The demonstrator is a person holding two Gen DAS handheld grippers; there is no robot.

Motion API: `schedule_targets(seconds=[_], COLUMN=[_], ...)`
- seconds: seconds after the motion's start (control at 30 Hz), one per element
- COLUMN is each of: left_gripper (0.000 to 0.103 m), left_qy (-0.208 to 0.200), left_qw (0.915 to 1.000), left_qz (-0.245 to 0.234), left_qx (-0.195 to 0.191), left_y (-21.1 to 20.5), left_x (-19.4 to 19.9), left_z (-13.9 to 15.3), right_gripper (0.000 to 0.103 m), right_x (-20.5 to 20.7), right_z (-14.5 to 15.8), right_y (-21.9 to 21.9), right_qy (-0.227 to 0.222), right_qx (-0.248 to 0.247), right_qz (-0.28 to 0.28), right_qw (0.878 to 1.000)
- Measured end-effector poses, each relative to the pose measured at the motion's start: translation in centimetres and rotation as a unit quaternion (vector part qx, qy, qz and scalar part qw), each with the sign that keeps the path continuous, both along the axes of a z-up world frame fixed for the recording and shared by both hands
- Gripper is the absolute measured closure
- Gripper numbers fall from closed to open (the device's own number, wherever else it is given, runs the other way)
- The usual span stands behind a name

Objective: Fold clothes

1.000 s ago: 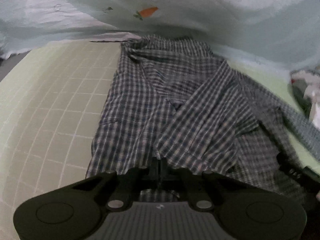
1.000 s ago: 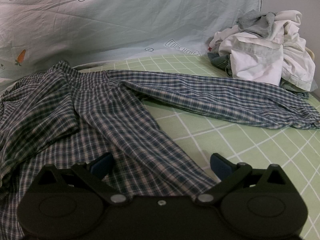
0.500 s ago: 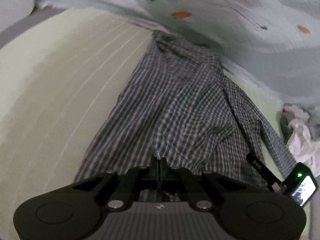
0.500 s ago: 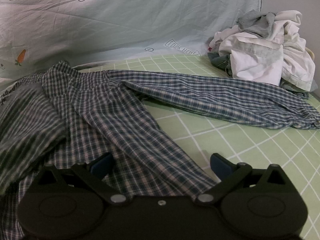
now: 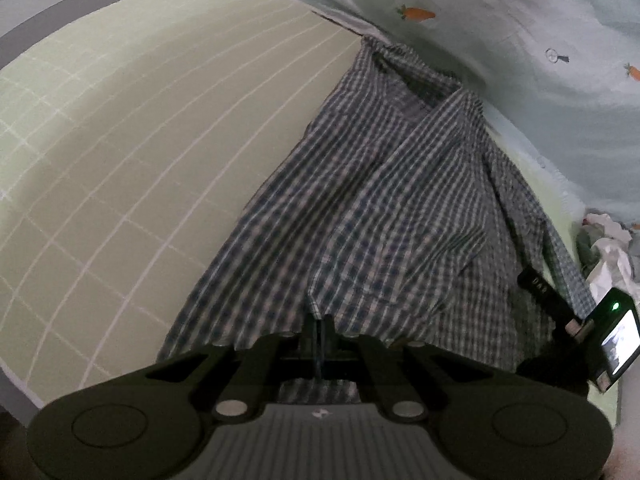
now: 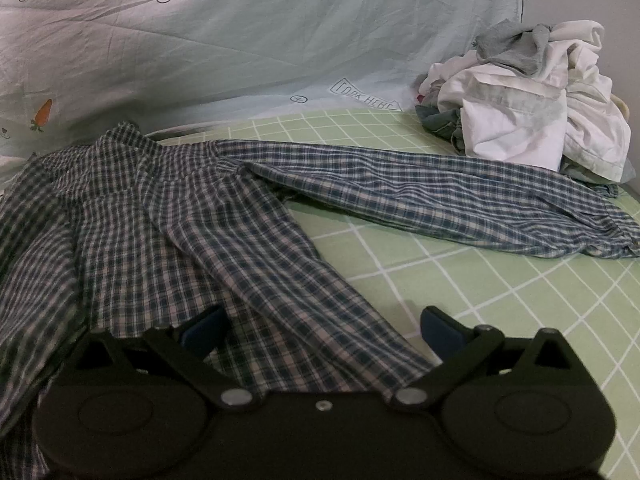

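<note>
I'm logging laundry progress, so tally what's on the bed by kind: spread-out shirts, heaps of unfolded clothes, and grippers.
Checked shirt, spread out: 1
Heap of clothes, unfolded: 1
Grippers: 2, the left gripper shut on the shirt's edge, the right gripper open over the shirt
Total: 4

Shirt (image 6: 192, 240) flat on bed sheet (image 6: 500, 300); clothes pile (image 6: 540, 120) behind sleeve, apparently touching cuff.
</note>
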State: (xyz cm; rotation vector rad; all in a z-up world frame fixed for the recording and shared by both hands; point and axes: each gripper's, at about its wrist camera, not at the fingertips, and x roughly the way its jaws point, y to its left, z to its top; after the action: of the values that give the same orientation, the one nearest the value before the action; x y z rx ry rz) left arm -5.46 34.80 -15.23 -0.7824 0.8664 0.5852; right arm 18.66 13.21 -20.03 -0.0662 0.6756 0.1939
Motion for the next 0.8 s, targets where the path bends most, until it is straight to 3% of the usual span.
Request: schedule_targets(seconds=[0.27,0.53,0.6,0.8], left_gripper=[0.103,0.102,0.100,0.077], left_qy=[0.025,0.029,0.030,0.021], left_qw=[0.9996,0.9996,0.9995,0.9993], left_qz=[0.007,0.001,0.001,-0.009], left_qx=[-0.006,-0.003,-0.004,0.029], left_y=[-0.7,-0.9,-0.9,-0.5], left_x=[-1.2,-1.3,-1.0,-0.3], left_z=[-2.4,-2.3,-1.9,1.0], right_gripper=[0.000,0.000,0.000,0.000], right_x=[-0.1,-0.1,-0.1,-0.3], right_z=[0.0,0.0,0.0,0.2], right_y=[0.0,-0.1,-0.1,-0.4], right_qy=[0.000,0.000,0.001,0.004], right_qx=[0.000,0.001,0.002,0.007], right_qz=[0.000,0.001,0.001,0.011], right_qw=[1.000,1.000,1.000,1.000])
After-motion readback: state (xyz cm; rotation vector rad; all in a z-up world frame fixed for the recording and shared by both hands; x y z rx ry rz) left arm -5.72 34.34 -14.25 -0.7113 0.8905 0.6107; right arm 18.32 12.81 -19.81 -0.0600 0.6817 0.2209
